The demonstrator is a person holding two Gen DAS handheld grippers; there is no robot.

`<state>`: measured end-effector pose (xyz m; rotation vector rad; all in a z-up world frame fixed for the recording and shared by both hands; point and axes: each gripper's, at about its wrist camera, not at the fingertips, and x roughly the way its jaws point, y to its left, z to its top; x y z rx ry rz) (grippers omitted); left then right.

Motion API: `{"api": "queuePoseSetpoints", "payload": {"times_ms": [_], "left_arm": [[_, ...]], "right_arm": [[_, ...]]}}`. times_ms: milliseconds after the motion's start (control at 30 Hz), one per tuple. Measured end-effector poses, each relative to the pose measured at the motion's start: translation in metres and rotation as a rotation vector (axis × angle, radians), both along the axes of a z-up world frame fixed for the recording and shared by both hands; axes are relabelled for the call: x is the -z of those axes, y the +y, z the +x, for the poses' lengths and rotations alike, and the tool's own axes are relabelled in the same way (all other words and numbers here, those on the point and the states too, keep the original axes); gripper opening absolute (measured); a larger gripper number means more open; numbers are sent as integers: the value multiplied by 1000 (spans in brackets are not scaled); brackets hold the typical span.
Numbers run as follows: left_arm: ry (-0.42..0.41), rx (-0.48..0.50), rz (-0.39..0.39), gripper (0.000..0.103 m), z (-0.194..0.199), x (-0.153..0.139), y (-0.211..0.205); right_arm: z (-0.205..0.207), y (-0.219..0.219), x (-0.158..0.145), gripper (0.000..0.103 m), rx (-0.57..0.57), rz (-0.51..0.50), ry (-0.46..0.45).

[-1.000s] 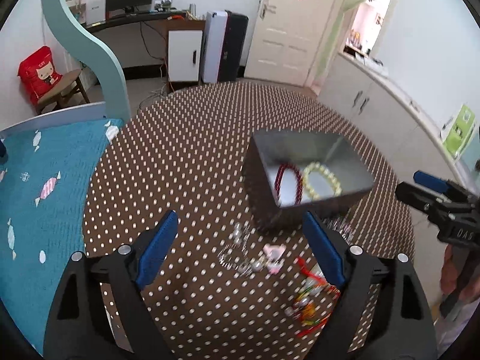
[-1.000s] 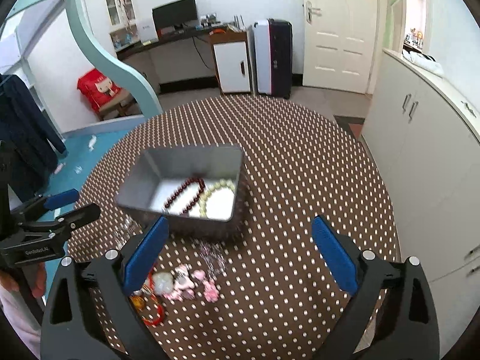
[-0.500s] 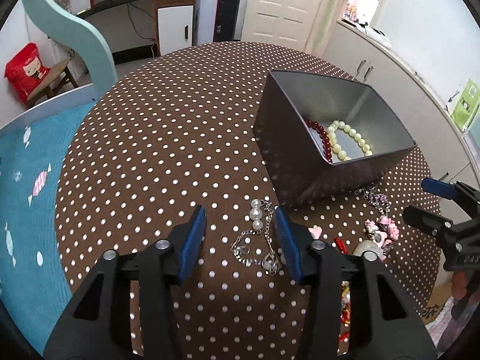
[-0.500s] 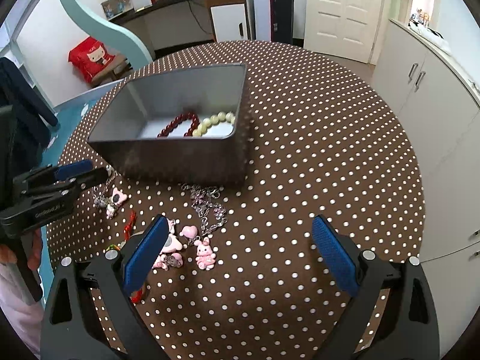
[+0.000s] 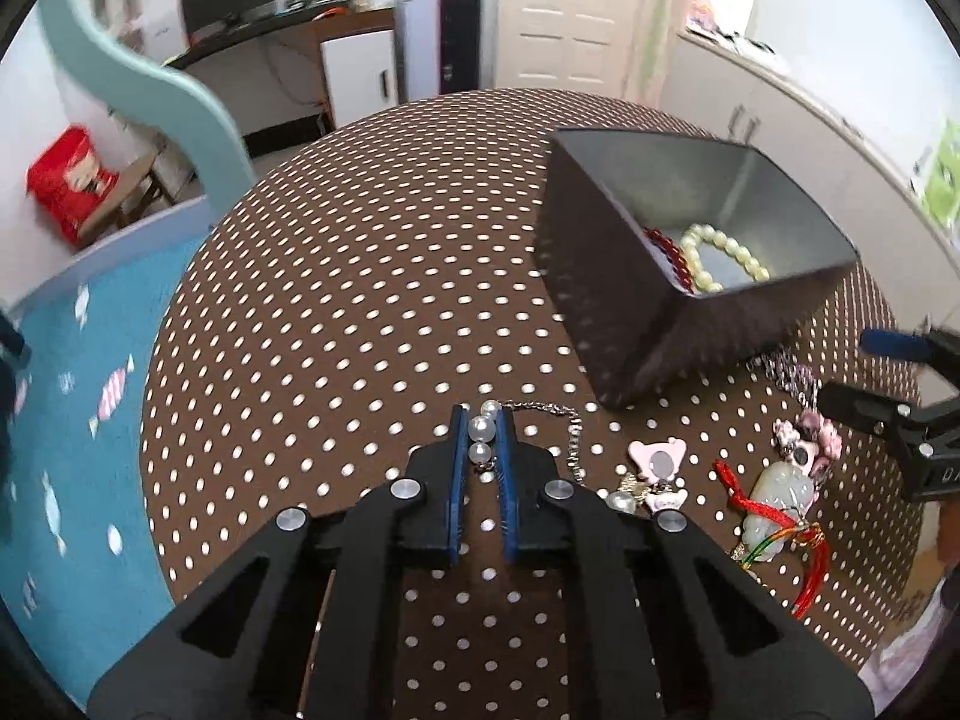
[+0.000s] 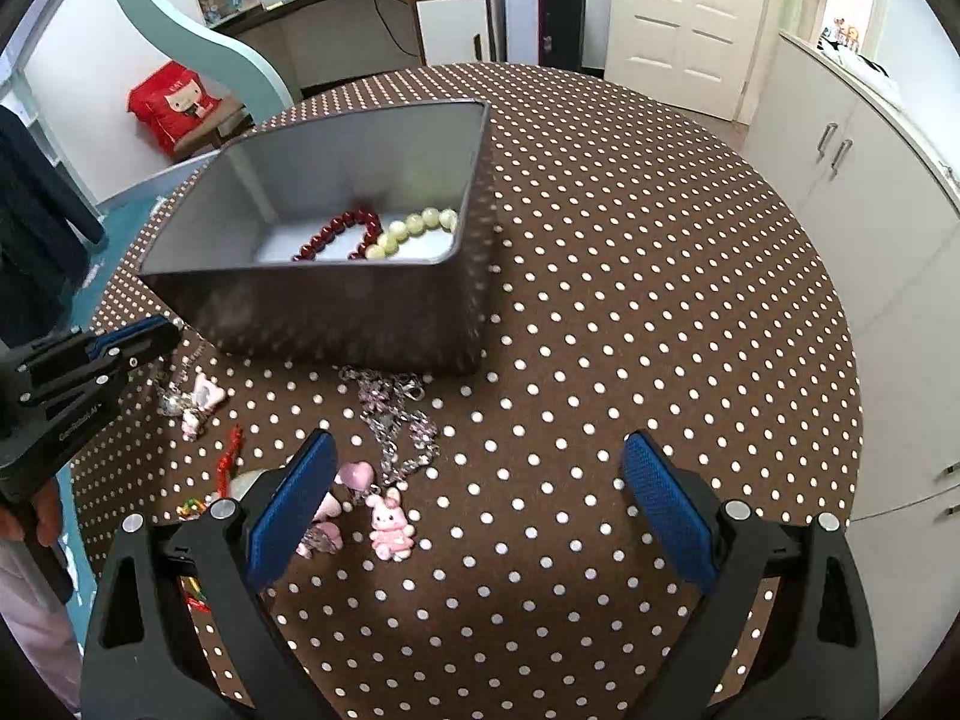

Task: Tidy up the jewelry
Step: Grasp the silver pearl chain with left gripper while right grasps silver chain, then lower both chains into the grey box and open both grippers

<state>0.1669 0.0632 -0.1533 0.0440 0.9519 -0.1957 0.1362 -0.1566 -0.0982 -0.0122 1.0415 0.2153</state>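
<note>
Brown polka-dotted round desk (image 5: 336,324) is carrying a grey rectangular metal tin (image 5: 630,312) at two o'clock; left tool (image 5: 482,429) is pinching a white pearl-and-silver-chain necklace (image 5: 483,431), while right tool (image 6: 474,504) is hovering spread wide.

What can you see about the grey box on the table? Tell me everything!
The grey box is a lidless, rectangular tin that looks like dull metal. It sits flat on the dotted tablecloth. Inside lie a dark red bead bracelet and a cream bead bracelet, side by side. A silvery chain lies just before its front wall. No gripper touches it.
</note>
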Motion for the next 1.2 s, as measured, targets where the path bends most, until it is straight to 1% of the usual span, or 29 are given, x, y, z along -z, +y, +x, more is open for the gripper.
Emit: {"api": "queuePoseSetpoints", "payload": {"times_ms": [33,67,100,133,200,267,367,400,433,500,567,600,667,900,967,1033,1200], "left_arm": [[0,-10,-25,9,-2,-2,3],[-3,-17,-54,9,-4,-3,7],[-11,-25,-77,9,-7,-5,10],[-17,-30,-87,9,-9,-7,12],[-26,-43,-100,9,-12,-11,16],[-35,-43,-115,9,-15,-14,17],[-50,-42,-126,9,-18,-19,18],[-56,-44,-129,9,-20,-20,18],[-62,-43,-134,9,-21,-21,18],[-66,-44,-136,9,-25,-23,14],[-72,-52,-138,9,-27,-25,14],[-76,-52,-143,9,-28,-27,13],[-90,-51,-150,9,-33,-30,13],[-152,-45,-154,9,-44,-47,13],[-159,-56,-137,9,-46,-50,13],[-164,-61,-130,9,-47,-53,12],[-189,-50,-124,9,-52,-63,7]], "right_arm": [[1,0,0,93,-5,6,0],[2,2,0,90,-11,7,-1],[3,6,-1,82,-27,0,-8],[3,9,0,78,-40,-7,-12],[4,15,3,63,-58,-5,-8],[6,20,7,58,-77,-10,-7],[9,33,9,50,-109,-90,-40],[9,36,8,42,-123,-96,-53],[8,38,8,38,-138,-82,-55],[6,42,8,22,-171,-82,-64],[5,45,9,18,-194,-80,-78],[6,44,10,13,-195,-73,-78],[9,39,10,6,-175,-61,-72],[9,27,9,5,-147,8,-50],[5,24,6,5,-146,14,-49],[-3,22,-2,5,-152,38,-65],[-11,20,-20,5,-162,47,-112]]}}
